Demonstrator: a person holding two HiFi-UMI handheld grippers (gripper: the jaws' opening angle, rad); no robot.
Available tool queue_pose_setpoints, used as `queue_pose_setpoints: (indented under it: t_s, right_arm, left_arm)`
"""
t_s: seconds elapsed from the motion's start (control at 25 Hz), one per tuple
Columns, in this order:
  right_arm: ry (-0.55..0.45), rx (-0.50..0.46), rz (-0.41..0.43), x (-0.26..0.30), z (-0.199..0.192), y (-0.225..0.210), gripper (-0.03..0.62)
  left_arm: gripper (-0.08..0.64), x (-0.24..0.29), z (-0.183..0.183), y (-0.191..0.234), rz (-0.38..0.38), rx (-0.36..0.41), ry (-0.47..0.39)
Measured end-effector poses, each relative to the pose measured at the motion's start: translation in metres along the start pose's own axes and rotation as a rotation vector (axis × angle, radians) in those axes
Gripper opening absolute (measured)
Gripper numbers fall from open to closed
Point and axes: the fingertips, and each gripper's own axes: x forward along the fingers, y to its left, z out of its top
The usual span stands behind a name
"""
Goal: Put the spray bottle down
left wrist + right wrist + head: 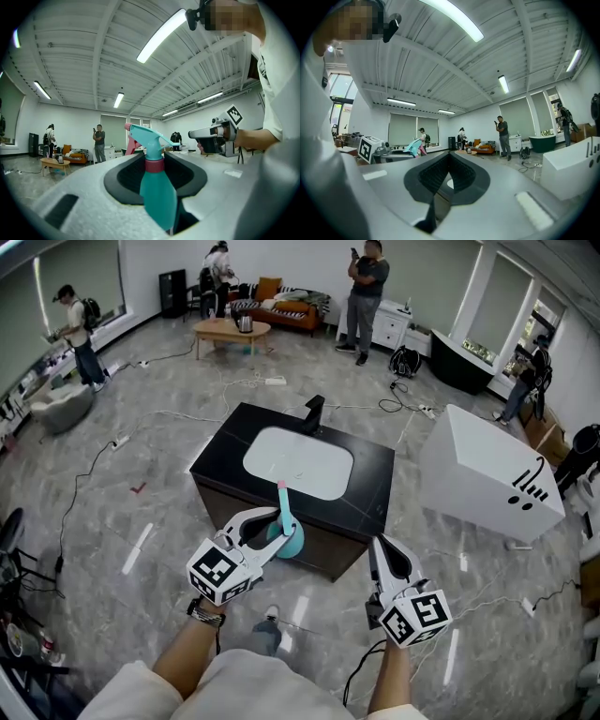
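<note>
A teal spray bottle (289, 538) with a pink collar and trigger stands upright between the jaws of my left gripper (279, 527), which is shut on its neck. In the left gripper view the bottle (157, 192) fills the gap between the black pads (126, 176). It hangs just in front of a black vanity cabinet (370, 491) with a white basin (298, 463) and a black tap (314, 413). My right gripper (374, 545) is level to the right, near the cabinet's front right corner; its tips (449, 155) meet, with nothing between them.
A white tub (487, 474) lies right of the cabinet. Cables and power strips (275, 382) trail over the marble floor. Several people, a wooden coffee table (231, 330) and an orange sofa (281, 307) are at the far end of the room.
</note>
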Motion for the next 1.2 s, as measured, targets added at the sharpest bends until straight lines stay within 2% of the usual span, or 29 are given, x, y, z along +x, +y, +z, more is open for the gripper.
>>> queue_pose_setpoints:
  t_s: [0.2,0.32,0.52,0.92,1.2]
  right_arm:
    - [-0.051,0.021,0.032,0.036,0.009,-0.021,0.008]
    - [-0.023,0.019,0.036,0.057,0.004,-0.032,0.007]
    - [0.034,0.025,0.098,0.088,-0.009,-0.039,0.006]
    - [0.047,0.060,0.068,0.137,-0.017,-0.082,0.006]
    - [0.066,0.040,-0.011,0.158,-0.028,-0.116,0.006]
  left_arm:
    - [0.138,0.028,-0.005,0.038,0.013,0.003,0.006]
    - [0.138,0.043,-0.007,0.058,0.018,0.002,0.004]
    - [0.138,0.067,-0.011,0.087,0.018,-0.006,0.001]
    - [0.138,0.110,-0.025,0.134,-0.003,-0.014,0.007]
    - [0.138,0.148,-0.037,0.151,-0.064,-0.007,0.010]
